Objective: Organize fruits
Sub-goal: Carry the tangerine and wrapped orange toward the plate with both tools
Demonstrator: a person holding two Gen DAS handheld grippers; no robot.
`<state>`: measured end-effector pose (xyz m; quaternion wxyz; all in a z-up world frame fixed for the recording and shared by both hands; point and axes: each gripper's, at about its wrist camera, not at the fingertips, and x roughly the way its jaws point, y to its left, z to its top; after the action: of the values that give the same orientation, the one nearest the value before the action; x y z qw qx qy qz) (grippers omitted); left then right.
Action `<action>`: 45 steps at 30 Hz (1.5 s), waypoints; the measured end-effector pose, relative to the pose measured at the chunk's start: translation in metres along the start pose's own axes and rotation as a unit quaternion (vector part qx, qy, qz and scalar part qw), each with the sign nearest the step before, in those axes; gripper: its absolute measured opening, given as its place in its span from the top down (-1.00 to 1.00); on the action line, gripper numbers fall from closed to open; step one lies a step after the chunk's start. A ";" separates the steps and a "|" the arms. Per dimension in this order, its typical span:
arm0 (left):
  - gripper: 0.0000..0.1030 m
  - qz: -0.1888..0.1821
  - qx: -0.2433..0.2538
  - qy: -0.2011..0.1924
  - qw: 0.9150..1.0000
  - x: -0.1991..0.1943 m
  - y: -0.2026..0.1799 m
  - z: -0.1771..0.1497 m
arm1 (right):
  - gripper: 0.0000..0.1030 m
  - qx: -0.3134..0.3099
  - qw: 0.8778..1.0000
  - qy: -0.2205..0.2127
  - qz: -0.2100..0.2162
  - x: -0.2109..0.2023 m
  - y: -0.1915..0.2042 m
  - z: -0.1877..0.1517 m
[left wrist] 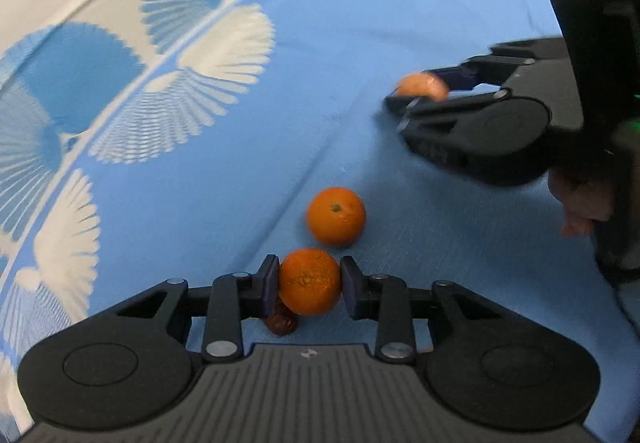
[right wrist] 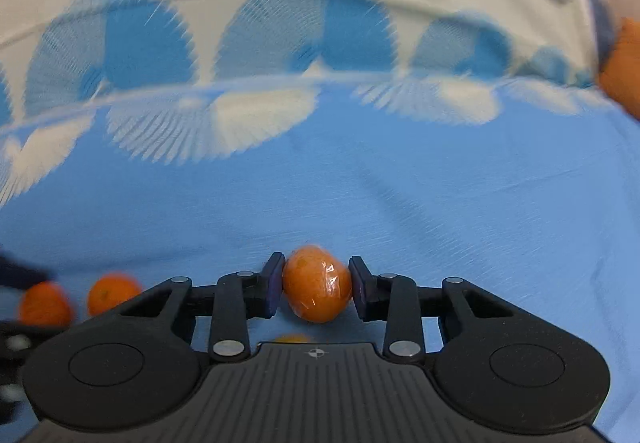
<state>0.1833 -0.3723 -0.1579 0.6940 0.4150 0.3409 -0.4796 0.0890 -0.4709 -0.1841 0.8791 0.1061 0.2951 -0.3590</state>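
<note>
A small dark brown thing (left wrist: 282,323) sits mostly hidden under the left gripper (left wrist: 309,283), so I cannot tell what it is. An orange shape (right wrist: 622,67) is cut off by the right edge of the right wrist view. A yellow-orange bit (right wrist: 292,339) peeks out behind the right gripper (right wrist: 316,285). The blue cloth (right wrist: 440,183) looks blurry.

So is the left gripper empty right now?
No, the left gripper has its pads against both sides of an orange.
</note>
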 end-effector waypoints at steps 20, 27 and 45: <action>0.29 0.095 -0.260 0.006 0.961 -0.243 -0.021 -0.148 | 0.29 0.055 0.997 -0.055 0.015 -0.230 -0.041 -0.012; 0.29 0.119 -0.327 0.015 0.937 -0.304 -0.036 -0.207 | 0.29 -0.016 0.992 0.012 0.128 -0.318 0.007 -0.055; 0.29 0.151 -0.387 0.019 0.909 -0.365 -0.087 -0.306 | 0.29 -0.149 0.965 0.007 0.214 -0.432 0.071 -0.100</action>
<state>-0.0347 0.0264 0.0095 0.8580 0.1690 0.4458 -0.1913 -0.1516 -0.1349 -0.0095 0.9391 0.0367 0.3220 -0.1139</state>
